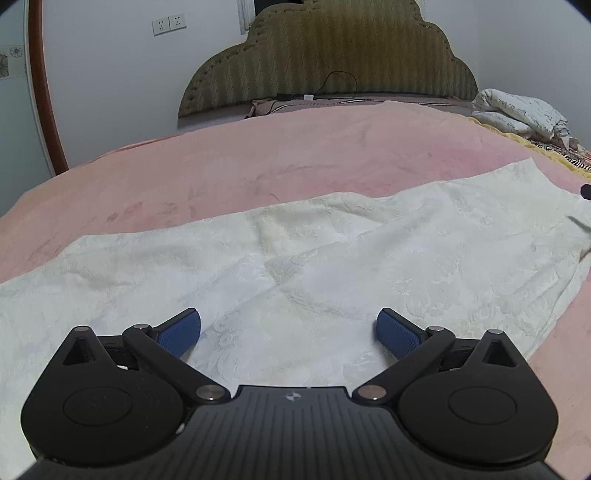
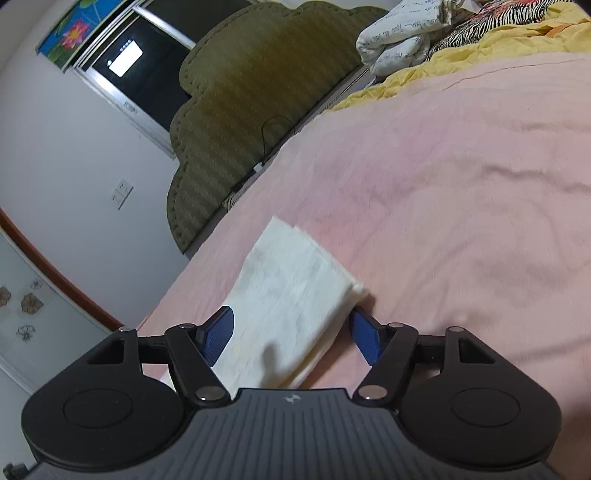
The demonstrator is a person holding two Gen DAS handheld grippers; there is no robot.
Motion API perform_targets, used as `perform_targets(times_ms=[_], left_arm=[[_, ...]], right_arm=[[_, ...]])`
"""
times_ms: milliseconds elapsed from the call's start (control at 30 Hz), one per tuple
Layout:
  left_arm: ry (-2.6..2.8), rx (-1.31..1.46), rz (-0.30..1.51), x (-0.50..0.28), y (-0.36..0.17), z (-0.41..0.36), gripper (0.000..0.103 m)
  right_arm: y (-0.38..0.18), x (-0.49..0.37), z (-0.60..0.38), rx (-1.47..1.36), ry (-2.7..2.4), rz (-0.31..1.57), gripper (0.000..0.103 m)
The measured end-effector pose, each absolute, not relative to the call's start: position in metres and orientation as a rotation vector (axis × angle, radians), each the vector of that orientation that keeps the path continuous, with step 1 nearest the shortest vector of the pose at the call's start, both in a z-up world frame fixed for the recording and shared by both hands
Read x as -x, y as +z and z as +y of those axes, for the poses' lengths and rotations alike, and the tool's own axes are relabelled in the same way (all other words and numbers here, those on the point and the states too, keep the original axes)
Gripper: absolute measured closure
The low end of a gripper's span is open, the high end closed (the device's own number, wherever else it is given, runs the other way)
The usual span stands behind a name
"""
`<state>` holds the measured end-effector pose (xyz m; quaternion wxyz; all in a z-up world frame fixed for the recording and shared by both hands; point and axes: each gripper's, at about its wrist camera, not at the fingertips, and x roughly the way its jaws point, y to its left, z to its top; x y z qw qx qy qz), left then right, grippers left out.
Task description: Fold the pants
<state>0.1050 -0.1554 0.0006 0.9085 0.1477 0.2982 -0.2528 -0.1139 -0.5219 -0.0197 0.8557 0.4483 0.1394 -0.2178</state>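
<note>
Left wrist view puts your left gripper [image 1: 289,332] low over the pants [image 1: 295,266], with its jaws spread wide and nothing between the blue pads [image 1: 181,332]. The pants are cream-white with a raised woven pattern, and they lie flat in a long band across the pink blanket [image 1: 258,155], running from the lower left of the view up toward the right edge. Soft creases cross the cloth near the middle. Both pads hover over the fabric; you cannot tell from this angle whether they touch it. Beyond the blanket stands the olive headboard [image 1: 325,59], with a black cable [image 1: 340,79] draped at its base, and a bundled white quilt with script print [image 1: 517,110] sits at the far right corner of the bed.

In the right wrist view your right gripper [image 2: 291,334] is also spread open, its pads set to either side of the near end of the pants [image 2: 291,295]. Here the cloth shows as a narrow layered strip reaching away from you on the blanket [image 2: 461,184], with stacked edges visible along its right side. The right pad [image 2: 364,338] sits just beside that layered edge and the left pad overlaps the strip's left margin; neither is clamped on it. A yellow cover [image 2: 461,51] and a zebra-print cloth [image 2: 491,22] lie at the far end of the bed
</note>
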Motion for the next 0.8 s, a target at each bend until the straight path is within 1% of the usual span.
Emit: perform_targets(times_ms=[67,133,167,200,233,267,467,500,567,600,633,733,800], left_arm=[[-0.51,-0.311,0.609,-0.102,0.001,-0.157,0.0],[-0.492,-0.308,0.609,-0.1,0.001,-0.157,0.0],[-0.481,-0.302,0.611,-0.1,0.001,-0.156,0.0],[-0.47,-0.296,0.614,-0.1,0.001,-0.155,0.0],[-0.46,-0.286,0.618,-0.1,0.001,-0.153,0.0],[-0.458,-0.279,0.621,-0.101,0.001,-0.151,0.0],[-0.477,-0.259,0.63,-0.102,0.002,-0.148,0.0],[-0.482,-0.26,0.627,-0.101,0.002,-0.148,0.0],[-0.485,-0.255,0.605,-0.096,0.005,-0.146,0.001],[-0.49,-0.246,0.592,-0.093,0.007,-0.145,0.002],[-0.502,-0.229,0.589,-0.09,0.009,-0.144,0.004],[-0.582,-0.22,0.622,-0.081,0.017,-0.158,0.006],[-0.598,-0.276,0.58,-0.07,0.023,-0.176,0.005]], right_arm=[[-0.021,0.106,-0.523,-0.924,-0.459,0.303,0.041],[-0.026,0.098,-0.521,-0.9,-0.471,0.338,0.07],[-0.026,0.098,-0.52,-0.896,-0.481,0.345,0.073],[-0.026,0.099,-0.521,-0.9,-0.476,0.336,0.073],[-0.027,0.102,-0.521,-0.905,-0.478,0.332,0.077],[-0.029,0.103,-0.522,-0.914,-0.481,0.333,0.078],[-0.03,0.098,-0.521,-0.886,-0.48,0.356,0.078],[-0.03,0.097,-0.52,-0.879,-0.453,0.36,0.075],[-0.027,0.093,-0.515,-0.837,-0.399,0.372,0.075],[-0.024,0.091,-0.51,-0.795,-0.383,0.373,0.078],[-0.02,0.088,-0.505,-0.762,-0.368,0.375,0.083],[-0.017,0.088,-0.501,-0.735,-0.452,0.389,0.086],[-0.016,0.094,-0.501,-0.738,-0.524,0.381,0.086]])
